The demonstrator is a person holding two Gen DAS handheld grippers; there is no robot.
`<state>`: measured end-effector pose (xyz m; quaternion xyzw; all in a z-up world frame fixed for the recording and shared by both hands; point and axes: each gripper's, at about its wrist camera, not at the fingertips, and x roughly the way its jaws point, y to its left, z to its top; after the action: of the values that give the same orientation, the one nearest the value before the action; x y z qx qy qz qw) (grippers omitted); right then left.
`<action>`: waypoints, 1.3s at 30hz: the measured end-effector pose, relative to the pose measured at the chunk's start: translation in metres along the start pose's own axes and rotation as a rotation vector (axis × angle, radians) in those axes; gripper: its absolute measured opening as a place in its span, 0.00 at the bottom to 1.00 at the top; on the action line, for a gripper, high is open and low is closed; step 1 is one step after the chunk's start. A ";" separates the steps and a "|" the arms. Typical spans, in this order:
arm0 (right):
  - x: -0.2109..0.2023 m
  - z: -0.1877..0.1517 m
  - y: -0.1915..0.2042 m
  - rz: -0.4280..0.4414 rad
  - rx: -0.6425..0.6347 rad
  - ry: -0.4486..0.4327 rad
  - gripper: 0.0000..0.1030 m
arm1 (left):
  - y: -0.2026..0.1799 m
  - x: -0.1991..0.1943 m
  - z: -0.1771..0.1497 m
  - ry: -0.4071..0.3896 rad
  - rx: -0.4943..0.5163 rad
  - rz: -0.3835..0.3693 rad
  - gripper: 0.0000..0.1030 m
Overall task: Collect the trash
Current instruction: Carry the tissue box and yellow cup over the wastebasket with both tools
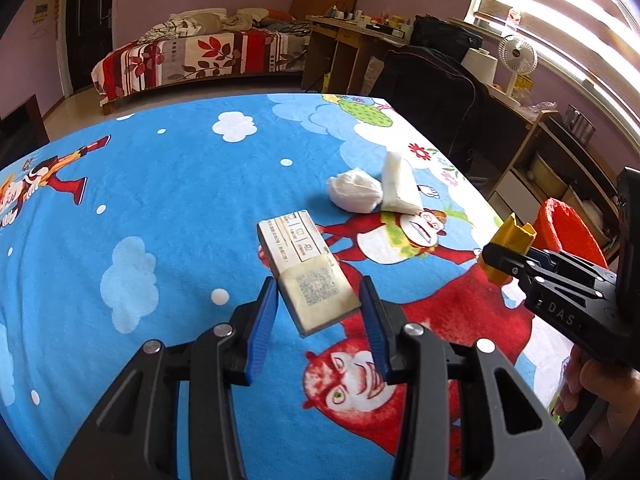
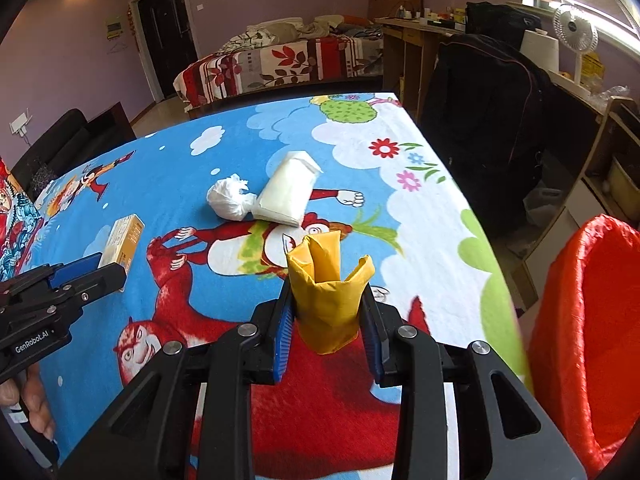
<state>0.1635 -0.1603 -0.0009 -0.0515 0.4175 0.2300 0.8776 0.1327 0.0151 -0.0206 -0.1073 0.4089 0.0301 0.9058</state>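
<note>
Two grippers point(image 1: 318, 308) point(image 2: 328, 312), four trash items

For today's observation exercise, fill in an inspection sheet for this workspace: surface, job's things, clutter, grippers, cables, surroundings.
Surface: cartoon cloth over the table.
Job's things: box, yellow wrapper, tissue ball, white packet, red bin beside the table.
Clutter: nothing seen.
Grippers: left gripper holds the box; right gripper shut on the yellow wrapper.
Cables: nothing seen.
Surroundings: bed, desk, fan.
</note>
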 end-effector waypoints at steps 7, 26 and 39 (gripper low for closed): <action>-0.020 -0.008 -0.013 -0.012 0.009 -0.021 0.32 | -0.018 -0.006 -0.004 -0.003 0.033 -0.011 0.39; -0.081 -0.033 -0.069 -0.084 0.074 -0.088 0.32 | -0.087 -0.017 -0.010 -0.020 0.160 -0.097 0.39; -0.110 -0.047 -0.114 -0.144 0.145 -0.117 0.32 | -0.126 -0.021 -0.009 -0.028 0.233 -0.146 0.39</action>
<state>0.1207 -0.3148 0.0403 -0.0041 0.3764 0.1382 0.9161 0.1302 -0.1091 0.0107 -0.0302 0.3882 -0.0820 0.9174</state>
